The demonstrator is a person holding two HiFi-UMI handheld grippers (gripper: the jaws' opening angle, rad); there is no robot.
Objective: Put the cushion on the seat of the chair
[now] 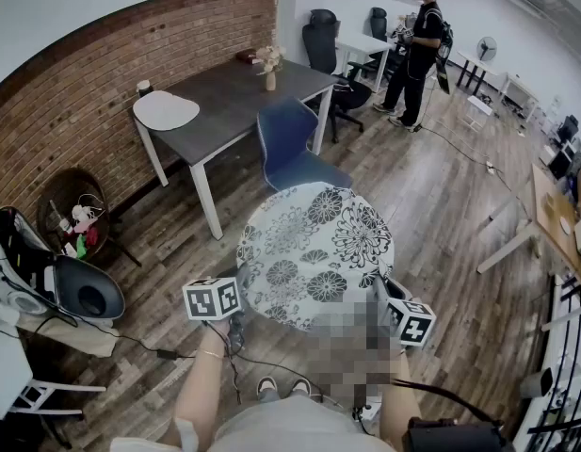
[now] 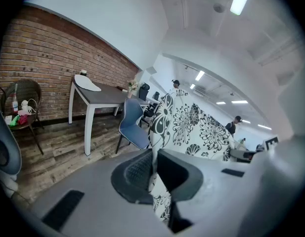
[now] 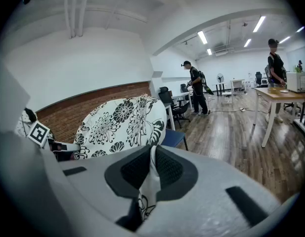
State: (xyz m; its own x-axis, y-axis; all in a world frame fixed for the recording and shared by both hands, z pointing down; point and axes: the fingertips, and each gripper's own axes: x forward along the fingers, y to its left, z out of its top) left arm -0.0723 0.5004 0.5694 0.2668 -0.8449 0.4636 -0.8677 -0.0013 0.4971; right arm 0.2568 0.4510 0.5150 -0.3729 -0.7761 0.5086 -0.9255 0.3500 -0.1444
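A round white cushion with black flowers (image 1: pixel 314 252) hangs in the air between my two grippers, above the wooden floor. My left gripper (image 1: pixel 235 320) is shut on its near left edge, and the fabric shows pinched between the pads (image 2: pixel 153 171). My right gripper (image 1: pixel 384 290) is shut on its right edge, cloth squeezed between its pads (image 3: pixel 152 174). The blue chair (image 1: pixel 292 149) stands just beyond the cushion, beside the grey table (image 1: pixel 229 102); its seat (image 1: pixel 309 169) is partly hidden by the cushion. In the left gripper view the chair (image 2: pixel 132 127) stands left of the cushion (image 2: pixel 196 127).
A wicker chair with clutter (image 1: pixel 75 217) stands at the brick wall on the left. A dark office chair part (image 1: pixel 78 290) lies at the near left, with cables on the floor. A person (image 1: pixel 417 50) stands far back by desks. A wooden desk (image 1: pixel 558 219) is at the right.
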